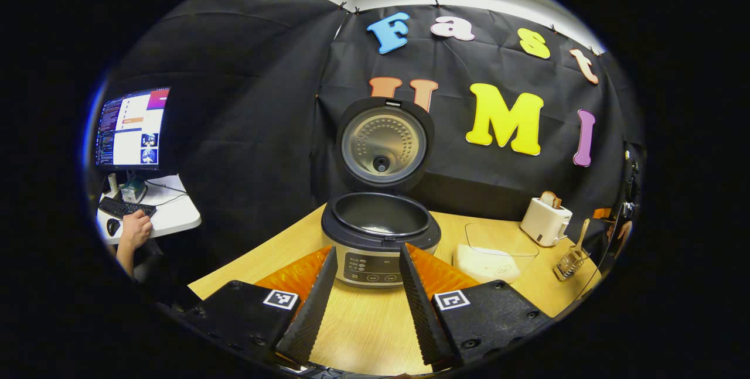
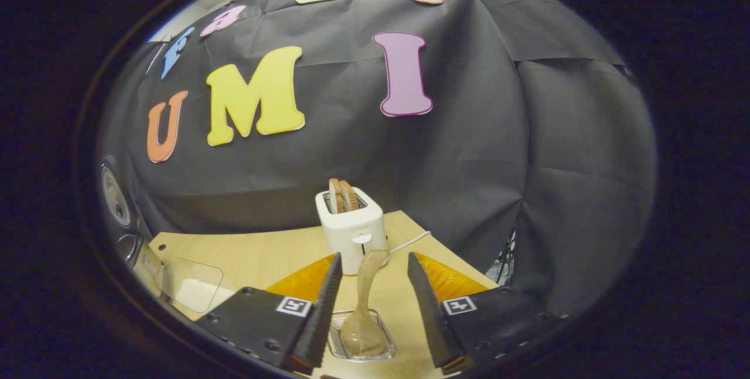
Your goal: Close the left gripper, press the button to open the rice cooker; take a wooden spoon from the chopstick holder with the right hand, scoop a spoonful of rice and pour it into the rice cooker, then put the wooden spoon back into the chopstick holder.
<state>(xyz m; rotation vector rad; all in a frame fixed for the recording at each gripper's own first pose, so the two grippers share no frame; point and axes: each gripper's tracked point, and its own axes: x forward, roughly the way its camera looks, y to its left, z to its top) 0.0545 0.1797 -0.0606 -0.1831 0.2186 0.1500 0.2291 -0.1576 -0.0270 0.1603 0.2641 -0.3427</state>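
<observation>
In the left gripper view, the left claw [image 1: 363, 303] is wide open and holds nothing. Its two fingers [image 1: 307, 308] hang over the wooden bench [image 1: 363, 326]. Right in front of them sits the rice cooker [image 1: 381, 238]. Its lid [image 1: 385, 143] is up and stands straight behind the pot. A little white rice lies at the bottom of the pot. To the right of the cooker is a clear box of rice [image 1: 492, 253]. Farther right stands a white toaster [image 1: 546, 221] with bread in it. Near the toaster is the chopstick holder [image 1: 568, 265], with the wooden spoon [image 1: 581, 235] standing in it, handle up. Far off on the left, a person's hand [image 1: 136, 229] rests by a keyboard [image 1: 124, 208] under a lit screen [image 1: 133, 128].

In the right gripper view, the right claw [image 2: 372, 308] is open too and grips nothing. The wooden spoon [image 2: 364, 303] stands between its fingers [image 2: 319, 314], with a gap on each side. The spoon sits in the chopstick holder [image 2: 360, 338], low between the fingers. Behind it is the toaster [image 2: 351, 229] with two slices of bread. The clear box [image 2: 190, 285] is at the left, and the edge of the rice cooker [image 2: 126, 238] shows beyond it.
</observation>
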